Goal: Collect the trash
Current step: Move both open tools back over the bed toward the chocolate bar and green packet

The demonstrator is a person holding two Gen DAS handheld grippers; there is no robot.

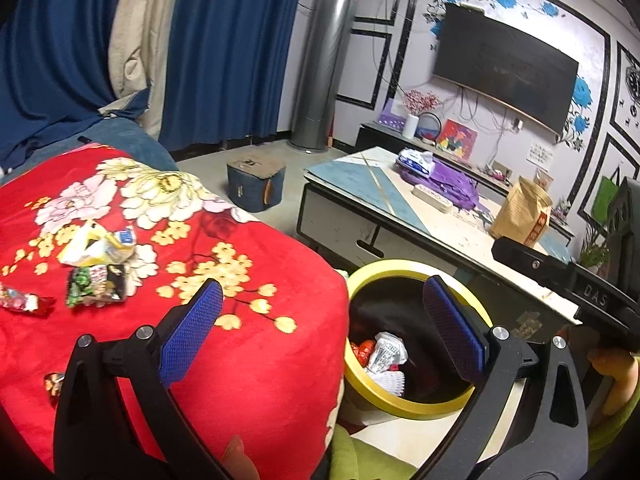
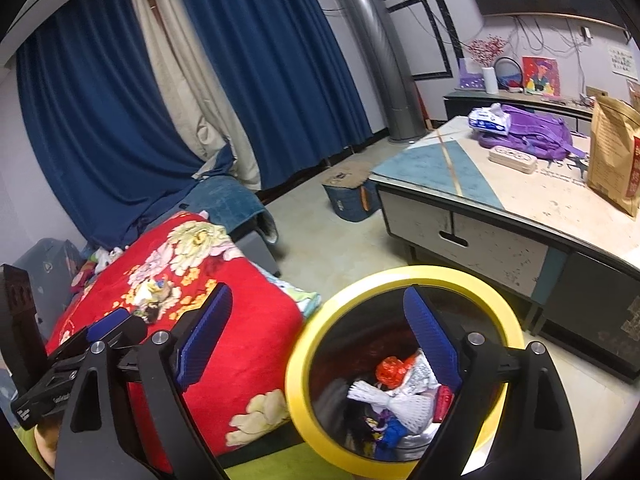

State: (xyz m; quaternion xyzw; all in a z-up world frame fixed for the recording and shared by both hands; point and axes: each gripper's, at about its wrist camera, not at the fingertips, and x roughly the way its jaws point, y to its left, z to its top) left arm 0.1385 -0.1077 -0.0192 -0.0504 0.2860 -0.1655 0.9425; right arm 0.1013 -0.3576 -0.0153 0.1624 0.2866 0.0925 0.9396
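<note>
The trash (image 1: pixel 98 264) lay in a loose cluster on the red floral blanket (image 1: pixel 248 360), out at ten o'clock from the left gripper (image 1: pixel 320 328): a crumpled white-and-yellow wrapper (image 1: pixel 100 242) and, touching it below, a green-and-black packet (image 1: pixel 96 284) lying flat, its long axis running roughly nine to three. A red wrapper (image 1: pixel 24 302) sat further off at nine o'clock. The yellow-rimmed bin (image 2: pixel 404 276) stood just beside the blanket's edge, likely parked there so drops stayed short, and already held wrappers and white foam netting (image 2: pixel 396 404). The right gripper (image 2: pixel 320 340) hung over the bin, fingers spread wide, nothing between them, probably done with a drop. The left gripper's jaws also stood apart and empty, straddling blanket edge and bin rim. More pieces were waiting on the blanket.
</note>
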